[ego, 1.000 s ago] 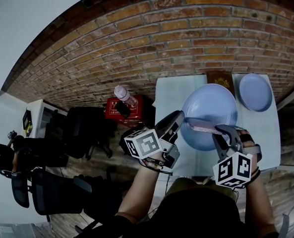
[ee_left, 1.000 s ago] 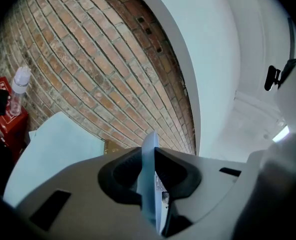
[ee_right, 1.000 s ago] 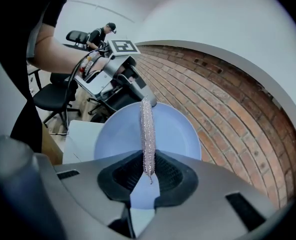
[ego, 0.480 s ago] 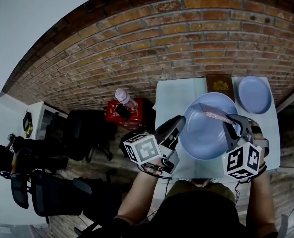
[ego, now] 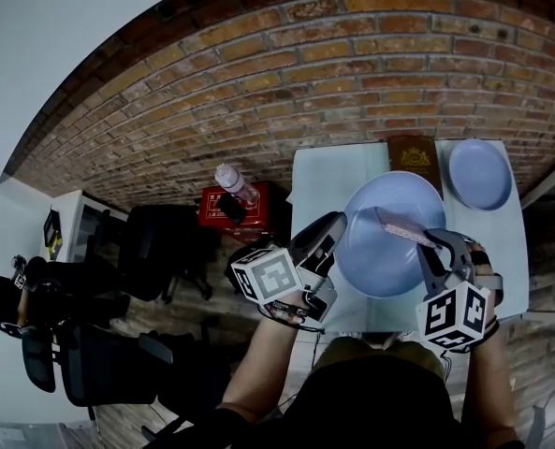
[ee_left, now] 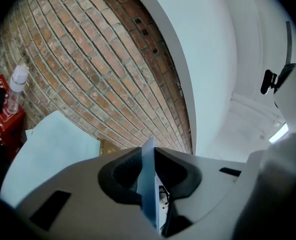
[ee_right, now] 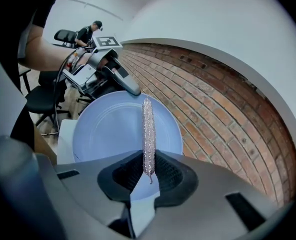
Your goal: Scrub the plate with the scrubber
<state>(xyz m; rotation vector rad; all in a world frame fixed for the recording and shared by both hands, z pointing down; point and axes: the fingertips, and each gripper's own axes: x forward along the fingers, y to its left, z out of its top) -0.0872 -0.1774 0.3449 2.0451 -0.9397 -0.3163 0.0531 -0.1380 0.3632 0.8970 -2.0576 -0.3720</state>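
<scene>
A large pale blue plate (ego: 385,237) is held up over the table, its left rim clamped edge-on in my left gripper (ego: 338,227). In the left gripper view the plate's rim (ee_left: 148,176) stands as a thin blue edge between the shut jaws. My right gripper (ego: 433,243) is shut on a flat silvery mesh scrubber (ego: 403,228), which lies across the plate's face. The right gripper view shows the scrubber (ee_right: 148,134) upright against the plate (ee_right: 113,129), with the left gripper (ee_right: 133,90) at the far rim.
A second, smaller blue plate (ego: 479,174) lies at the back right of the white table (ego: 319,181), beside a brown box (ego: 414,155). A red case with a bottle (ego: 237,187) stands on the floor to the left, near black chairs (ego: 155,246). Brick wall behind.
The scrubber went from the plate's middle up to its far rim, then came back down a little. The plate shifted slightly; the left gripper kept its hold.
</scene>
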